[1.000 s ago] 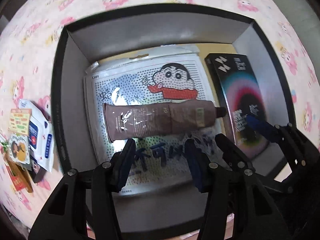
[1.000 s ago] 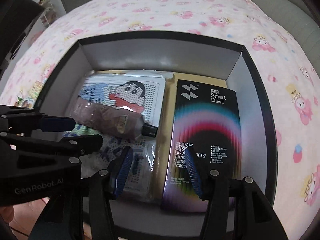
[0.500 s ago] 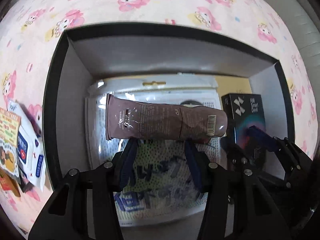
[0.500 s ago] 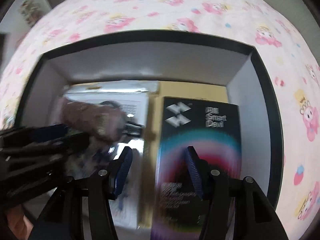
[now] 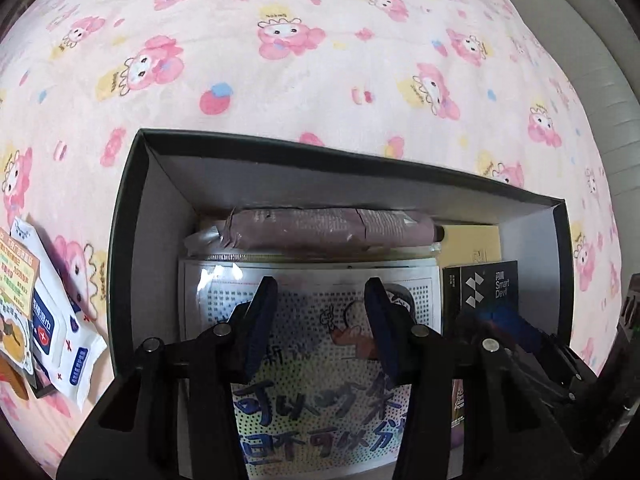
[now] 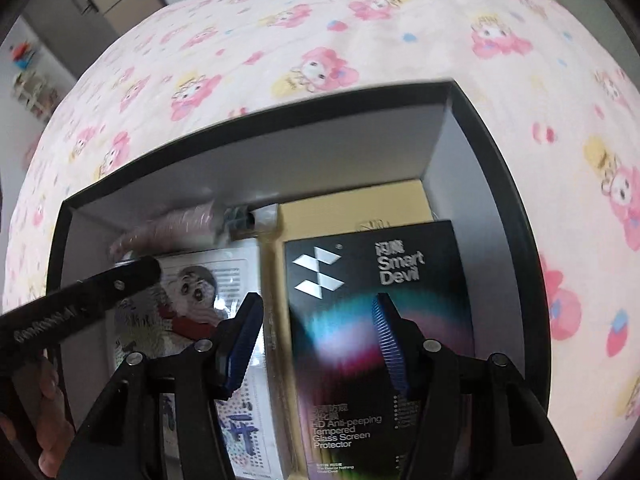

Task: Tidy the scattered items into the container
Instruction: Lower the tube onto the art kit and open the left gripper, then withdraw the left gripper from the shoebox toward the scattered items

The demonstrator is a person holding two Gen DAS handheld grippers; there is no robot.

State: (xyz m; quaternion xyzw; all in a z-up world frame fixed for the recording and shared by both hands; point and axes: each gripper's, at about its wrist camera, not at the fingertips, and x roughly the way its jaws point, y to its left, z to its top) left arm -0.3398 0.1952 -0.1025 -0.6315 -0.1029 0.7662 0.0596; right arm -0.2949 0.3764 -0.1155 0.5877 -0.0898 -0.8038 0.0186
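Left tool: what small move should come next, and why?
Probably swing the left tool over to the wipes pack lying on the bedspread outside the box. Its jaws are closing on nothing, and the tube already lies inside.

Black tongs [image 5: 322, 320] with ribbed blue pads [image 6: 242, 340].

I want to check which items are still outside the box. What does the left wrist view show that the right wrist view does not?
Only the left wrist view shows the packets lying on the bedsheet outside the box, to its left.

Only the right wrist view shows a hand holding the left gripper, and the whole front of the Smart Devil box.

Both show the black box, and inside it the brown tube along the far wall and the cartoon sheet.
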